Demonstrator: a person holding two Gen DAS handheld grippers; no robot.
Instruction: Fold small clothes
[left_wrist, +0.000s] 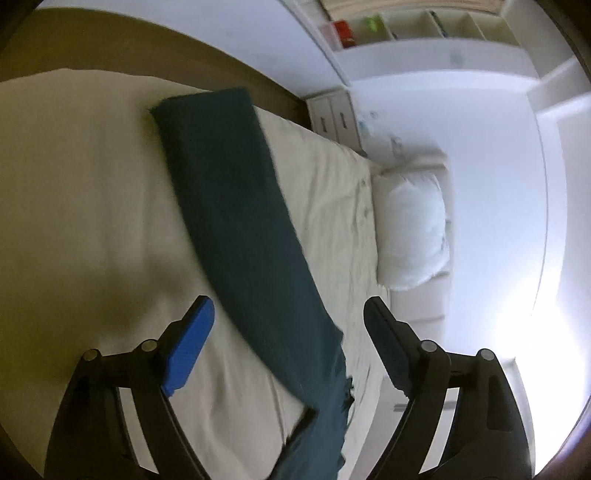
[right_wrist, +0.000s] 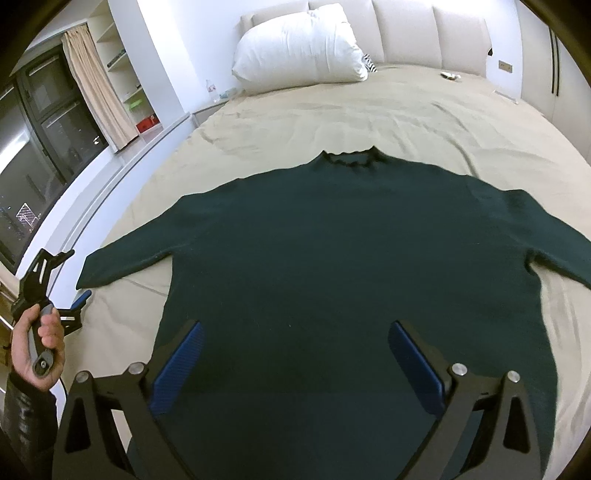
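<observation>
Sweater (right_wrist: 351, 266) was laid flat on the bed (right_wrist: 369, 122), dark teal, collar pointing toward the pillow (right_wrist: 299, 48) at the top of the right wrist frame, both sleeves spread out to the sides. Right gripper (right_wrist: 295, 365) hovered over the hem, jaws released wide and holding nothing. Left gripper (left_wrist: 288, 343) was also spread and empty, sitting above the sleeve (left_wrist: 236, 221) that ran diagonally from upper left to bottom centre of its view; in the right wrist frame that same gripper showed at lower left, just beside the cuff.

My take: the step was grabbing that sleeve to fold it inward. Best to pinch close to the cuff edge, catch both layers, then carry it across the body without dragging the torso along.

Room-wise, the sleeve ended near the bed's edge at the left of the frame, so not much slack there. Plenty of bare sheet between collar and pillow. The far sleeve ran off the right side of the frame.
</observation>
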